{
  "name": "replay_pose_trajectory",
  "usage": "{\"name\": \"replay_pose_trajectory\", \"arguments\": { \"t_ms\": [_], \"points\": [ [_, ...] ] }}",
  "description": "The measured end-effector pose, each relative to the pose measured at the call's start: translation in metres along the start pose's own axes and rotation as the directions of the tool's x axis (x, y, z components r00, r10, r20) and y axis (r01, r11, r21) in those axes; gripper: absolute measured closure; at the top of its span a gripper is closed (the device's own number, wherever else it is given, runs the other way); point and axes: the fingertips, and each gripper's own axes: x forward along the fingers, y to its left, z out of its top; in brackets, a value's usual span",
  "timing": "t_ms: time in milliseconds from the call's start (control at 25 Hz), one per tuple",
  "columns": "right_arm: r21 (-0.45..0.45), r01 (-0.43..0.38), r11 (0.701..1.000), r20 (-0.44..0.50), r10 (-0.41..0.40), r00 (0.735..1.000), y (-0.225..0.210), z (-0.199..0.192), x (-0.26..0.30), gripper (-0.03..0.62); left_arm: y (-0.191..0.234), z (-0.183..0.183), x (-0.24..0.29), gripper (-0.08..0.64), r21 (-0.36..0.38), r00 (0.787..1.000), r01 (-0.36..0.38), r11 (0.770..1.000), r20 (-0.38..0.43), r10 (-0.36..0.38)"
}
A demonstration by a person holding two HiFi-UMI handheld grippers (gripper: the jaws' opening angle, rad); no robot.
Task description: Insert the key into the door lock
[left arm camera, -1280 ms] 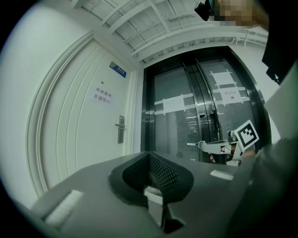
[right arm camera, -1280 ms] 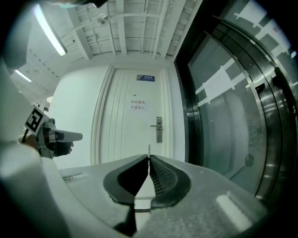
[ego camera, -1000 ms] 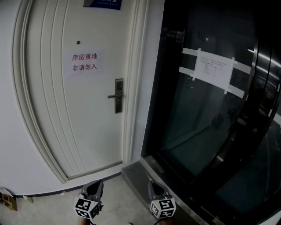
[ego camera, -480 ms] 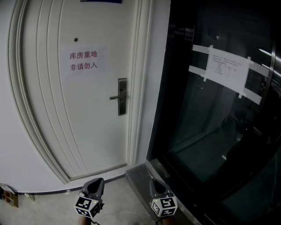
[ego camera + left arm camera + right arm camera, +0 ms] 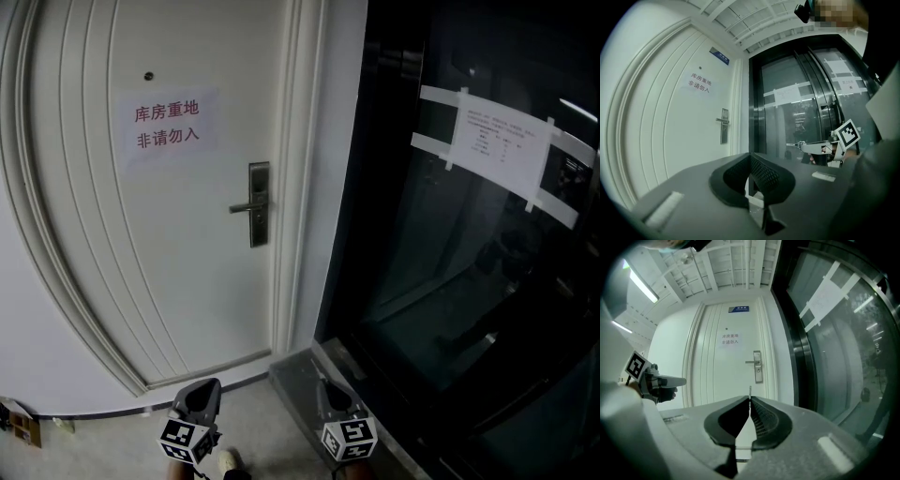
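The white door (image 5: pixel 187 281) fills the left of the head view, with a metal lock plate and lever handle (image 5: pixel 258 203) at its right edge. Both grippers sit low in that view, well short of the door. My right gripper (image 5: pixel 330 397) is shut on a thin key (image 5: pixel 750 391) whose blade sticks out past the tips, just below the lock (image 5: pixel 758 366) in the right gripper view. My left gripper (image 5: pixel 202 394) is shut with nothing in it (image 5: pixel 750 157); the lock (image 5: pixel 724 125) shows far off to its left.
A paper sign with red characters (image 5: pixel 169 124) is stuck on the door. Dark glass panels (image 5: pixel 469 281) with a taped notice (image 5: pixel 497 141) stand to the right. A metal threshold (image 5: pixel 300 370) lies at their foot. A shoe (image 5: pixel 230 461) shows between the grippers.
The door and lock have grown larger and nearer in the head view. Both grippers have kept their places at the bottom of the picture, still shut.
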Motion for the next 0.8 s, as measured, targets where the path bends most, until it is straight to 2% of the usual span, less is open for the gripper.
{"name": "replay_pose_trajectory", "arguments": {
  "t_ms": [800],
  "points": [
    [0.009, 0.119, 0.993, 0.016, -0.119, 0.993, -0.006, 0.026, 0.155, 0.583, 0.127, 0.02, 0.129, 0.557, 0.003, 0.993, 0.119, 0.993, 0.0, -0.119]
  ]
}}
